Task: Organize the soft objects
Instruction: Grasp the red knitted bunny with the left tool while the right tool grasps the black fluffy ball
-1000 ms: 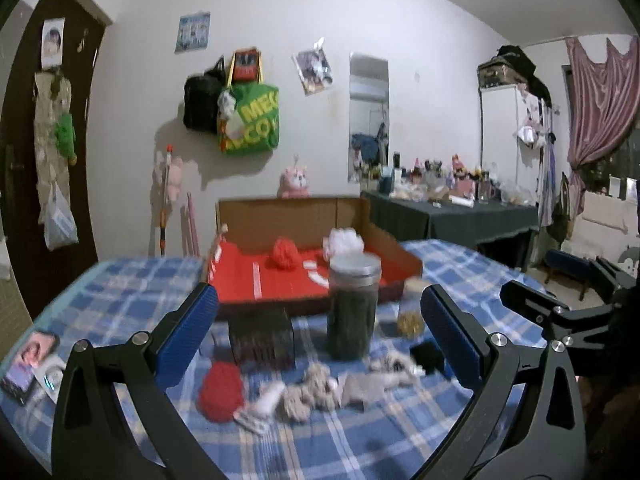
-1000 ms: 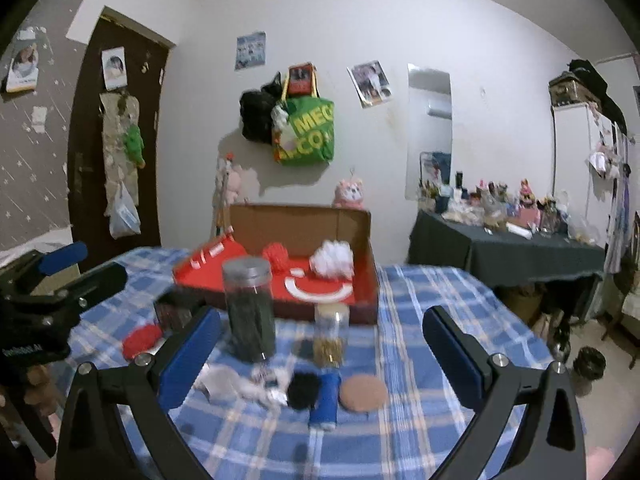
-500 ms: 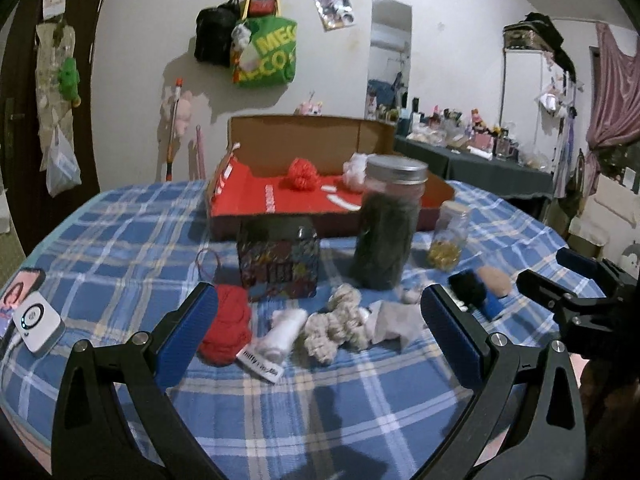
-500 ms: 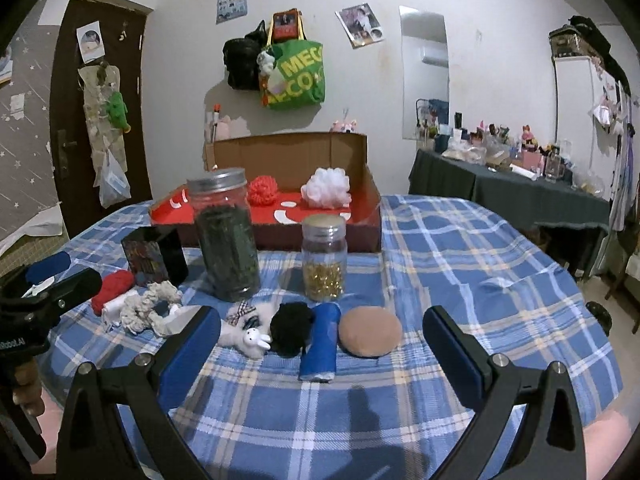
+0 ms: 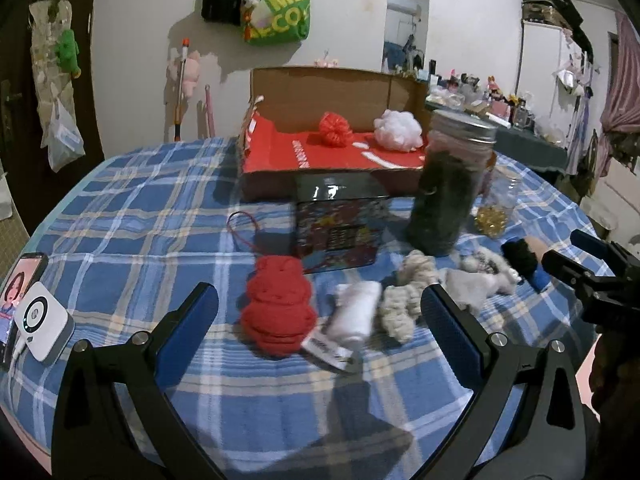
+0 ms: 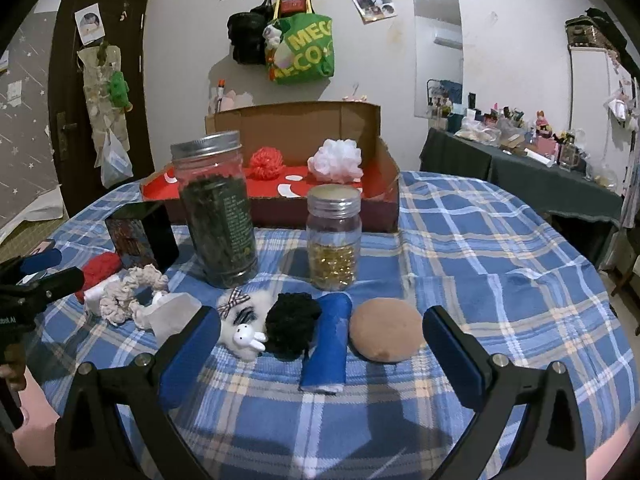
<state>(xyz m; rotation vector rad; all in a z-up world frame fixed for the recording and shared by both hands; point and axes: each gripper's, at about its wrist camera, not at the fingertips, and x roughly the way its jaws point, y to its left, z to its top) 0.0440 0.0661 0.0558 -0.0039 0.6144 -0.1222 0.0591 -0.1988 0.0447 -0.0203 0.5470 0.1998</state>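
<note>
Plaid tablecloth (image 6: pixel 480 248); jars (image 6: pixel 216 208) stand before cardboard box (image 6: pixel 304 128).

Blk frames, blue fingers (image 5: pixel 188 322), silver screws.

Soft items in a row across mid-frame: red knit toy (image 5: pixel 278 312), white roll (image 5: pixel 354 314), beige rope knot (image 5: pixel 404 300), white bunny plush (image 6: pixel 244 330), black pom (image 6: pixel 292 324), blue roll (image 6: pixel 328 346), tan puff (image 6: pixel 384 330); red pom (image 6: pixel 266 163) and white pom (image 6: pixel 337 160) sit in the box, upper centre.
</note>
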